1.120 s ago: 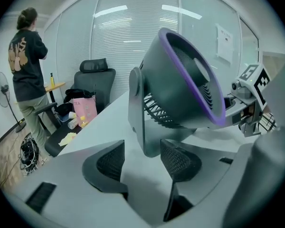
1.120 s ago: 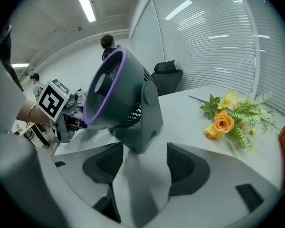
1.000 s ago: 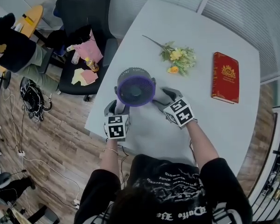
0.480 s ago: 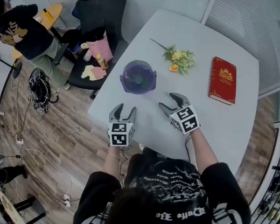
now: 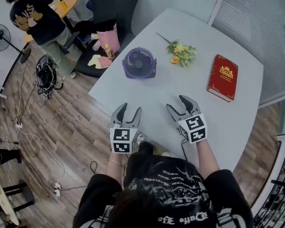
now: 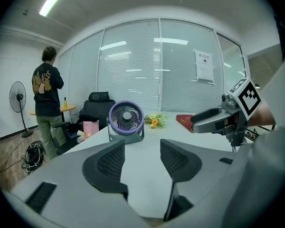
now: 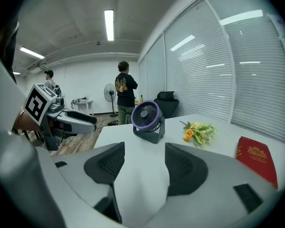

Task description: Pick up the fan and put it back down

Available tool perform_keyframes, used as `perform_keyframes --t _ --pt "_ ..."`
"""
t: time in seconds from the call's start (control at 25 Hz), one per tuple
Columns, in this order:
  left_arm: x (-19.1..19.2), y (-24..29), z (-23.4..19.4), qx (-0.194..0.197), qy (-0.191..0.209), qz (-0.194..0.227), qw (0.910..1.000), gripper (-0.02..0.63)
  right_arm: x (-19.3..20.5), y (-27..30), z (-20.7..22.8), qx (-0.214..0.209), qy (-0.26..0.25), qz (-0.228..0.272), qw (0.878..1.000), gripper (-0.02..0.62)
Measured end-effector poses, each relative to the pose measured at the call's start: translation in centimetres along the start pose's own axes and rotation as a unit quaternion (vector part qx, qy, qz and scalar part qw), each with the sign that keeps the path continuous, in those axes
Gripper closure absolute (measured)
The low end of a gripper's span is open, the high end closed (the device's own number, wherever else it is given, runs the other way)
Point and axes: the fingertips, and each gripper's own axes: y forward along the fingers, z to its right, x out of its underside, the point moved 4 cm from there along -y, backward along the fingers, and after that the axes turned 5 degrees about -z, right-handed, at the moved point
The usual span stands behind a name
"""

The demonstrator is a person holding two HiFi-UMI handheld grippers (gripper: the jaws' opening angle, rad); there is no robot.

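Here the fan (image 5: 139,63) stands upright well ahead of both sets of fingers, near the table's (image 5: 152,94) left edge, its grille facing back toward them. Bare table lies between. The left gripper (image 5: 130,109) has its fingers spread and empty. The right gripper (image 5: 176,103) has fingers that have just been closing slightly, still apart and empty.

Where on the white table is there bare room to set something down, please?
The widest bare patch lies between the purple-rimmed grey fan, the red book and the left claw and right claw. The white table's far corner beyond the yellow flower sprig is free. Tightest: fan to sprig.
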Motion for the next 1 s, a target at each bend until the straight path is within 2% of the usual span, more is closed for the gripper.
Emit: perform_keyframes --t 0.4,0.8,1.0 --pt "1.6 -6.5 6.7 -0.02 0.002 0.047 0.9987 0.36 2.8 -7.3 -2.4 -0.003 -0.026 0.029 0.999 0.322" --pt "3.9 -10.2 9.9 -0.038 0.007 0.049 0.9981 0.36 6.7 -12.1 -4.3 0.002 -0.017 0.03 0.999 0.324" --pt "3.8 -10.9 10.8 -0.034 0.009 0.056 0.9978 0.362 7.1 -13.2 -4.5 0.01 -0.034 0.026 0.999 0.324"
